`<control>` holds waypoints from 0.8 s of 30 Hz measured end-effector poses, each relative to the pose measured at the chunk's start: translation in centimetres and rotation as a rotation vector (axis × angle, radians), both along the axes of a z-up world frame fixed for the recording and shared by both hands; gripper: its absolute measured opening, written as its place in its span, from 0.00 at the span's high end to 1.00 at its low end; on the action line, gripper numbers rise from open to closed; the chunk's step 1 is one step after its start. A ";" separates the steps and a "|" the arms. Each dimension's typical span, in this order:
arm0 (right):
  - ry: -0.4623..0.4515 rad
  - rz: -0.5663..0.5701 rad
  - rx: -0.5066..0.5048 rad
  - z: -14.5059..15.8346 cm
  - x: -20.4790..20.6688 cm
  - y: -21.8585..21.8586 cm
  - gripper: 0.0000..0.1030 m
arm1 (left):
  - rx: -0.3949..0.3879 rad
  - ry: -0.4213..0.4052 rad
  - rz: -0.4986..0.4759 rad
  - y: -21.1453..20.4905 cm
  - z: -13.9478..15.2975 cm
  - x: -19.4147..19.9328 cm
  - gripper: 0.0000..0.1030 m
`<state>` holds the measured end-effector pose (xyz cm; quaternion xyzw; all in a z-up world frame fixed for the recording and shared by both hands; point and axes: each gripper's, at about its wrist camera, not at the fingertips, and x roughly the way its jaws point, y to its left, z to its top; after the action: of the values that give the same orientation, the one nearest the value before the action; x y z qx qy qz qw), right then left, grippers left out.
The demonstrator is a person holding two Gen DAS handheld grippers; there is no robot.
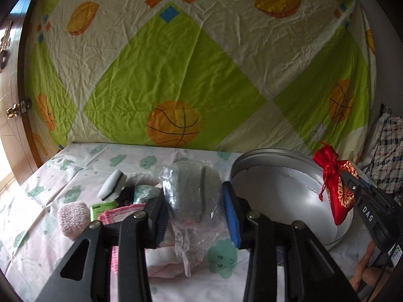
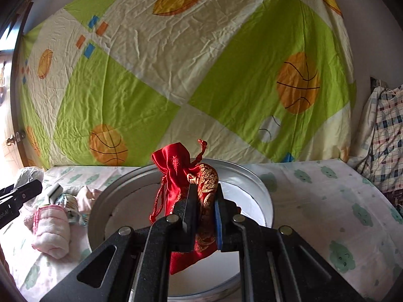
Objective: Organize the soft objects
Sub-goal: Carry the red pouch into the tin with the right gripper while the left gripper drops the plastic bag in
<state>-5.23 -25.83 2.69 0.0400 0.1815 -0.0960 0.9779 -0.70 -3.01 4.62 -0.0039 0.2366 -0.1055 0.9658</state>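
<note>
Behind the bed hangs a crumpled basketball-print sheet [image 1: 176,63]. At left a heap of soft things [image 1: 110,201] lies on the cloud-print cover [image 1: 37,201]. The left gripper [image 1: 196,216] pinches a clear plastic bundle [image 1: 191,196], jaws part-way in. To its right stands a round metal tin [image 2: 262,201]. Over it the right gripper [image 2: 204,216] clamps a red pouch [image 2: 176,176], jaws nearly closed. Good form, likely: lower the pouch inside the rim before releasing, clear of the left gripper.
</note>
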 end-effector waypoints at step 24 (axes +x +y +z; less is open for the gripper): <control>0.135 -0.072 0.027 -2.1 3.0 -2.8 0.83 | 0.038 0.104 -0.164 -10.8 -3.9 4.3 0.58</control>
<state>-2.26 -28.62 0.58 0.0531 0.2469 -0.1311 0.9586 3.59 -13.85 0.71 0.0285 0.2879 -0.1793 0.9403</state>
